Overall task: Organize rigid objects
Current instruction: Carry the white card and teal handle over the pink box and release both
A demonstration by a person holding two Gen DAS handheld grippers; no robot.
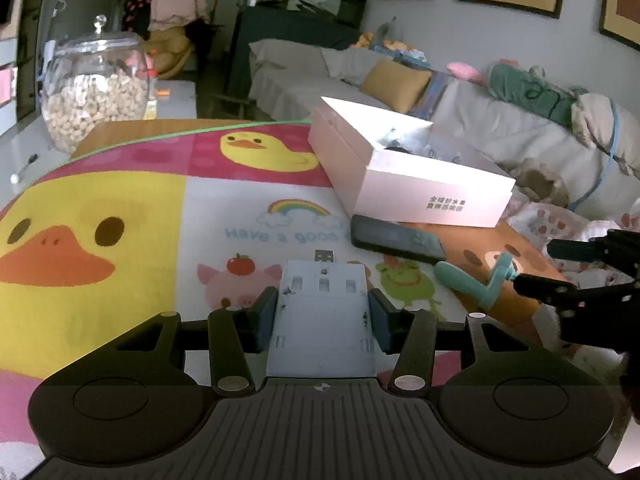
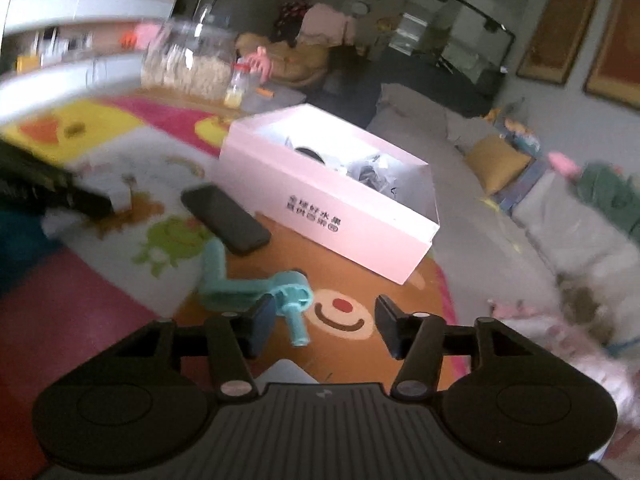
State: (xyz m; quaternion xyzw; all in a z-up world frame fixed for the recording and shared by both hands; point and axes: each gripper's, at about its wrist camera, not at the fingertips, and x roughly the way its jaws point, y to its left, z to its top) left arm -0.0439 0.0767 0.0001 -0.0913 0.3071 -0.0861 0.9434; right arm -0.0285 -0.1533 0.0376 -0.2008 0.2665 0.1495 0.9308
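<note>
Left-wrist footage shows the left gripper (image 1: 323, 320) clamped on a white USB hub (image 1: 323, 312), its plug (image 1: 324, 257) projecting at twelve o'clock above the cartoon mat (image 1: 120, 240). Being a stiff, light plastic slab, it is judged best taken by its flat long sides, as it is held now. Beyond it, at one o'clock, a dark smartphone (image 1: 396, 240) is seen lying touching the open white box (image 1: 408, 184), where things are already stored. In the right-wrist view, the right gripper (image 2: 325, 322) is seen with jaws parted and nothing pinched; a teal plastic crank handle (image 2: 256, 292), rigid and smooth, lies just beside its left finger.
</note>
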